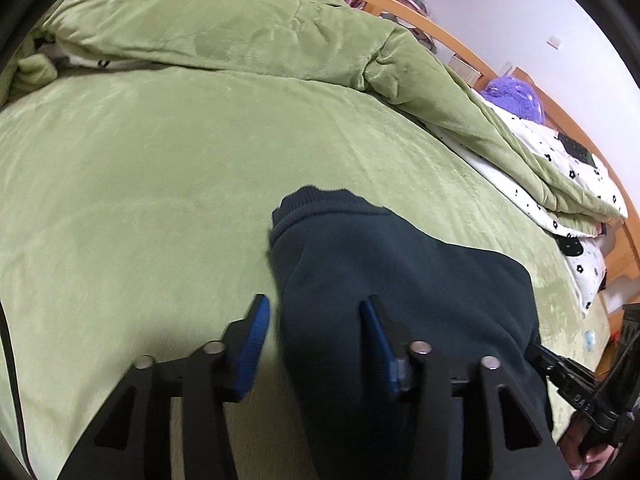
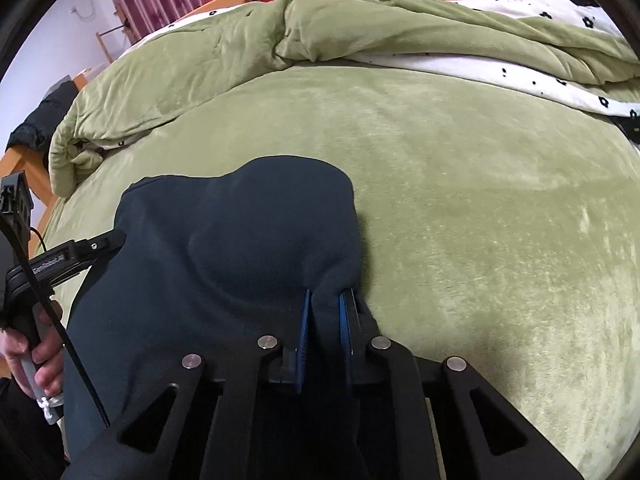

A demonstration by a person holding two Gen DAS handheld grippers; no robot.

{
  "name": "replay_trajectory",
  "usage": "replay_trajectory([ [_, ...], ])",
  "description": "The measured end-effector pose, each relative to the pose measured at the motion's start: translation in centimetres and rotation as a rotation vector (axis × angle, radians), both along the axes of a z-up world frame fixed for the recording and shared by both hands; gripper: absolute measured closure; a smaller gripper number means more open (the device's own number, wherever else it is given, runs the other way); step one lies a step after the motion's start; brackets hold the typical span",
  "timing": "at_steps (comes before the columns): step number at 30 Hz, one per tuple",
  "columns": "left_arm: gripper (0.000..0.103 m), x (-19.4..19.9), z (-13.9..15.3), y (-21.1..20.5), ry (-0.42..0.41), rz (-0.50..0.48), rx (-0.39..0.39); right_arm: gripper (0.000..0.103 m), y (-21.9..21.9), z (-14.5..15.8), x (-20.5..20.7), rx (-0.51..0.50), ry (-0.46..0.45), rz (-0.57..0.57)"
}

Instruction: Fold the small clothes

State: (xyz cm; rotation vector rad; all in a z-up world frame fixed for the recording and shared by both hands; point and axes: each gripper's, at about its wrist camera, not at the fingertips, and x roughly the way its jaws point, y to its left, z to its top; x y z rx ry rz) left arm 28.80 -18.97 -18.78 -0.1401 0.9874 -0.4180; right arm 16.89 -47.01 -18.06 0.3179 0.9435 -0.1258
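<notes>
A dark navy garment [image 1: 400, 280] lies on the green bed cover [image 1: 160, 200], its ribbed edge pointing away from me. My left gripper [image 1: 316, 308] is open, its blue pads spread over the garment's left edge; cloth lies between the fingers but is not pinched. In the right wrist view the same garment [image 2: 240, 240] bulges upward, and my right gripper [image 2: 326, 300] is shut on a fold at its right edge. The left gripper's fingertip [image 2: 108, 240] touches the garment's left side there.
A rumpled green quilt [image 2: 280, 32] with a white flower-print lining lies along the back of the bed. A wooden bed frame [image 1: 440, 36] runs behind it, with a purple plush toy [image 1: 516, 96]. A dark jacket [image 2: 44, 116] hangs at the far left.
</notes>
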Motion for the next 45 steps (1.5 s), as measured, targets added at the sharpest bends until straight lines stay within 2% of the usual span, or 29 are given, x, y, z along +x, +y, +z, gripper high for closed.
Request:
replay_trajectory([
  [3,0.077,0.6,-0.6,-1.2,-0.007,0.002,0.045,0.092,-0.2,-0.6,0.4,-0.028,0.007,-0.019],
  [7,0.077,0.3,-0.6,-1.9,-0.033,-0.007,0.092,0.092,-0.2,-0.7,0.7,-0.052,0.015,-0.017],
  [10,0.074,-0.3,-0.3,-1.8,-0.042,-0.007,0.119,0.088,0.0,-0.5,0.5,-0.079,0.005,-0.005],
  [13,0.072,-1.1,0.3,-1.6,-0.051,-0.004,0.132,0.079,-0.1,0.0,-0.3,-0.083,-0.013,-0.007],
  [15,0.065,-2.1,0.7,-1.5,-0.045,-0.012,0.133,0.074,-0.2,0.4,-1.2,-0.098,-0.022,-0.013],
  [21,0.056,-6.1,1.8,-1.1,-0.066,-0.024,0.145,0.074,0.6,1.8,-4.7,-0.139,-0.053,0.028],
  [25,0.051,-8.7,2.7,-0.3,-0.065,-0.014,0.120,0.074,1.6,1.0,-8.1,-0.083,-0.035,0.070],
  [27,0.050,-10.1,2.8,0.1,-0.061,-0.016,0.105,0.074,2.1,0.2,-9.7,-0.091,-0.015,0.082],
  [29,0.049,-12.1,3.0,0.6,-0.069,-0.019,0.096,0.074,2.5,0.0,-11.0,-0.134,-0.006,0.069],
  [30,0.048,-12.9,3.0,0.8,-0.068,-0.020,0.090,0.078,2.4,-0.1,-11.4,-0.180,0.017,0.036],
  [31,0.048,-13.6,2.9,1.0,-0.061,-0.022,0.083,0.089,2.2,-0.5,-11.6,-0.218,0.051,0.009],
  [32,0.047,-14.6,2.7,1.3,-0.046,-0.029,0.073,0.093,2.0,-1.0,-11.7,-0.242,0.082,-0.012],
  [34,0.047,-16.1,2.4,1.4,-0.036,-0.041,0.074,0.093,1.4,-1.5,-12.3,-0.204,0.104,-0.027],
  [37,0.047,-18.5,2.3,1.7,-0.043,-0.055,0.085,0.093,1.3,0.6,-13.8,-0.230,0.062,-0.059],
  [40,0.047,-20.2,2.5,2.3,-0.035,-0.053,0.068,0.093,1.3,2.9,-15.8,-0.197,0.006,-0.064],
  [45,0.047,-22.3,3.3,3.2,-0.016,-0.068,0.063,0.073,3.2,5.6,-18.1,-0.234,-0.037,-0.050],
])
